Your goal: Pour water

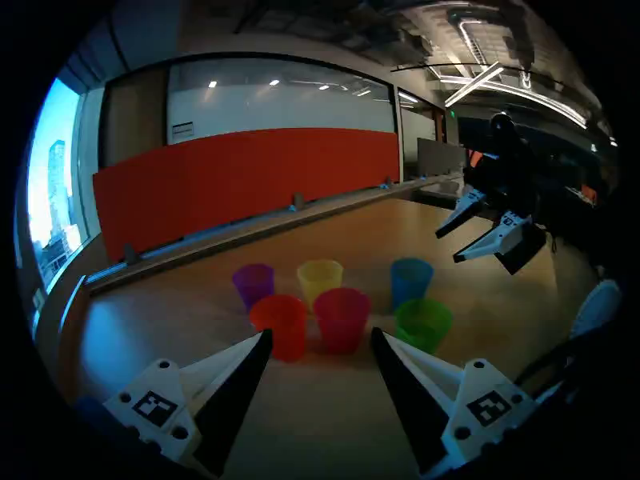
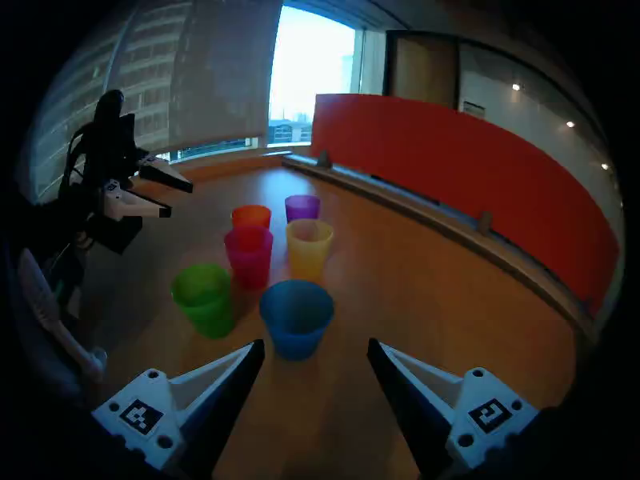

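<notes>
wooden table (image 1: 336, 408) | red partition (image 1: 240, 176) | bright window (image 2: 312, 72) | ceiling lights (image 1: 474, 84)

Six cups (image 1: 342, 318) bunched tight mid-table, barely any gaps between them, bare wooden tabletop (image 1: 320, 416) open in front and to both sides, rail (image 1: 264, 226) and red partition (image 1: 240, 180) closing the far edge

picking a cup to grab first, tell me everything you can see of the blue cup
The blue cup is a translucent, plastic-looking tumbler tapering toward its base, rim open and round. It stands upright on the wooden table, nearest cup to the open right gripper, just ahead of its fingertips. The green cup stands beside it and the yellow cup behind; it appears to touch neither. Whether it holds water is hard to tell.
</notes>
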`<state>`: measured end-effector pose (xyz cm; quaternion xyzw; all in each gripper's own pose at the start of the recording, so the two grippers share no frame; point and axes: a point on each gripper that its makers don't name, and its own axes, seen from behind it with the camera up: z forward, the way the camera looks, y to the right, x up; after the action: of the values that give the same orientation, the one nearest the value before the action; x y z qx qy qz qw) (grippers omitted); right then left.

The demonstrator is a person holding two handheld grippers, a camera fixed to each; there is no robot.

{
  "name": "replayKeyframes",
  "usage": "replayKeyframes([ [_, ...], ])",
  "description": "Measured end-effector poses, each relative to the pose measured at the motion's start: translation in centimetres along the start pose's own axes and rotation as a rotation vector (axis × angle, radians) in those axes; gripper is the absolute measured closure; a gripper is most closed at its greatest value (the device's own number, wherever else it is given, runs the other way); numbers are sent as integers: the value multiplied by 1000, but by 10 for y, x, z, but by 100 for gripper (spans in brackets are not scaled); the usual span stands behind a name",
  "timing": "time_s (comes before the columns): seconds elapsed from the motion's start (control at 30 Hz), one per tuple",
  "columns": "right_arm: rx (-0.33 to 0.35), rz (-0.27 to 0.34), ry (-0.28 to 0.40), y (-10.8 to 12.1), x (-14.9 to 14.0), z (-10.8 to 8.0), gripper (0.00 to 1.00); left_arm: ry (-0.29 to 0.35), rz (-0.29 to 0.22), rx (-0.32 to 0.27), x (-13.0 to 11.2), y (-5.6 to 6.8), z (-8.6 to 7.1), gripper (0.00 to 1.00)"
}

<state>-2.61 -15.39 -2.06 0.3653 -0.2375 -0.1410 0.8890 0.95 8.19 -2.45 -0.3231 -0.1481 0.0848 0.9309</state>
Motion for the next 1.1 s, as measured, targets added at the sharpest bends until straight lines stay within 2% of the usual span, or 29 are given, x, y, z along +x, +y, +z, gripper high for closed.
replayKeyframes([
  [0.17, -59, 31, 72, 10, 14, -23, 0, 53, -45, 98, 11, -24, -11, 10],
  [0.27, -95, 38, 114, 16, 21, -35, 0, 79, -55, 144, 16, -33, -18, 10],
  [0.6, -238, 64, 258, 37, 39, -64, 0, 165, -87, 259, 30, -51, -32, 9],
  [0.7, -299, 68, 309, 47, 47, -75, 0, 184, -103, 293, 32, -57, -36, 10],
  [0.9, -464, 80, 419, 74, 65, -104, 0, 228, -121, 369, 40, -70, -48, 10],
  [1.1, -607, 132, 509, 95, 72, -133, 0, 271, -158, 414, 45, -76, -56, 10],
])
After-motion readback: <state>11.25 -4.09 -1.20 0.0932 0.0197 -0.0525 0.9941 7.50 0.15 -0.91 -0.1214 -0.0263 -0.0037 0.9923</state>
